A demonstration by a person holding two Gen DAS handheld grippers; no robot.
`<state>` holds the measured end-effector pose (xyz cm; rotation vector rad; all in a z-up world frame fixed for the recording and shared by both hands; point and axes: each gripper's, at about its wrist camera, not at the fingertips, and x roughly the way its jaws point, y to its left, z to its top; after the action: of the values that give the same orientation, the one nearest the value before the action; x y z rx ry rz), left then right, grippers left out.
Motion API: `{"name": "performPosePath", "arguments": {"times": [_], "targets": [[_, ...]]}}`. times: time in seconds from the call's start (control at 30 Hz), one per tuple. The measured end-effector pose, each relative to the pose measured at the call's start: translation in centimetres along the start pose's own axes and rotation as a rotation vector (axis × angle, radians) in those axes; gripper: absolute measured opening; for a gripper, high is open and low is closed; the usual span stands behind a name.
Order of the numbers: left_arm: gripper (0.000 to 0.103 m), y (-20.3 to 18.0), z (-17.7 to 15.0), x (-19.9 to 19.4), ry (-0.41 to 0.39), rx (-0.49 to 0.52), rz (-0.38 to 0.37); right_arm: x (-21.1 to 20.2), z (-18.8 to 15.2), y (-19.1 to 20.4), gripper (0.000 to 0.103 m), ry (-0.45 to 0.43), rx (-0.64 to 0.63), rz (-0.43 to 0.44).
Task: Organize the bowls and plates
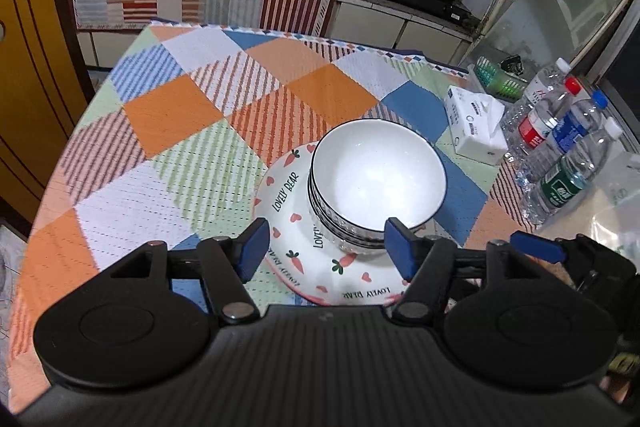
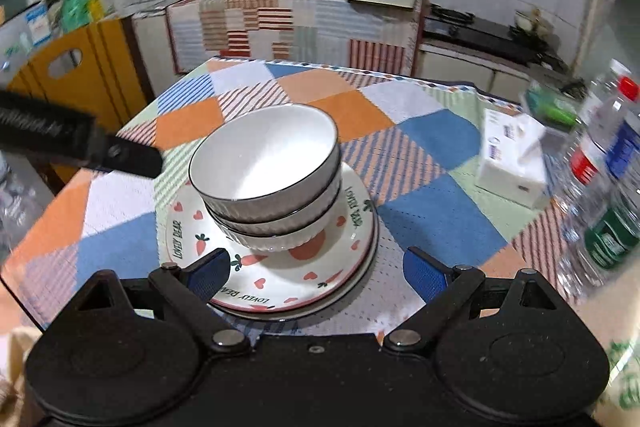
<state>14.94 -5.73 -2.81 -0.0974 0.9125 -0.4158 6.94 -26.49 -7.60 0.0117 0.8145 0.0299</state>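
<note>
the counter (image 1: 168, 115) is covered by a cloth of orange, blue, white and striped diamonds. toward its near edge, a little right of the middle, sits a stack of plates (image 1: 288, 195), the top one white with carrots, red hearts and the words "lovely bear"; the right wrist view shows at least one more plate rim beneath it. on the plates rests a stack of bowls (image 1: 378, 173), white inside with dark rims and ribbed sides, three rims showing in the right wrist view (image 2: 266, 157), nested and upright.

along the counter's right edge stand several water bottles (image 1: 560, 143) with red, blue and green labels, close together. just beside them, toward the middle, lies a white tissue pack (image 1: 476, 127), well apart from the plates. a green basket (image 1: 500, 77) sits near the far right corner.

the left gripper (image 1: 326, 247) is released, its blue pads spread wide either side of the near part of the plate and bowl stack, touching neither as far as can be told. the right gripper (image 2: 316, 273) is likewise spread wide and holds nothing, its pads over the near rim of the plates.
</note>
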Motion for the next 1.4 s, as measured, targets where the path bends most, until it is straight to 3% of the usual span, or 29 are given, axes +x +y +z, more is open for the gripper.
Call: {"name": "performPosePath", "arguments": {"times": [0.17,0.43,0.83,1.1,1.4], "targets": [[0.069,-0.5,-0.6,-3.1,-0.018,0.021,0.003,-2.7,0.3,-0.2,0.095,-0.003,0.063,-0.048],[0.079,-1.3,-2.4,-7.1,-0.069,0.075,0.04,-6.6,0.1,0.6,0.096,-0.016,0.06,-0.132],[0.1,-1.0,-5.5,-8.6,-0.135,0.088,0.116,-9.5,-1.2,2.8,0.096,-0.052,0.063,-0.182],[0.1,0.6,-7.0,-9.1,-0.188,0.035,0.119,-9.7,-2.7,3.3,0.096,-0.072,0.08,-0.253],[0.1,0.2,-8.0,-9.2,-0.217,0.083,0.141,-9.7,-3.8,4.0,0.096,-0.073,0.1,-0.263]]}}
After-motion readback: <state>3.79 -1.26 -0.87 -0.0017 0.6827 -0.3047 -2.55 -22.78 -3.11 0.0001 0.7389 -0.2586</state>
